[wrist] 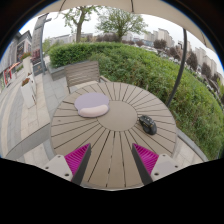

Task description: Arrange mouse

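Approach phase, nothing grasped yet. Gripper (112, 158) hovers above the near part of a round slatted wooden table (110, 125), fingers spread wide, magenta pads (76, 157) facing each other with only bare slats between them. Holding nothing.

Mouse (148, 124): small dark object on the table, beyond the fingers and off to the right, near the table's right rim. Well apart from the gripper, not between the fingers.

Pale oval mouse pad (92, 103) sits further back and left of centre, well apart from the mouse. My guess is that's the target for "arrange", though the task line doesn't say so.

Orientation: mouse's long axis looks to run roughly front to back on the table, slightly angled toward the right rim. Too small to tell which end is the button end, so heading is unclear.

Next move, as I read it: swing right and forward, drop so the fingers straddle the mouse across its short axis, then close. The gripper likely needs a small yaw to square up with the mouse's sides.

Surroundings: wooden chair (82, 72) behind the table, hedge (150, 65) and trees beyond.
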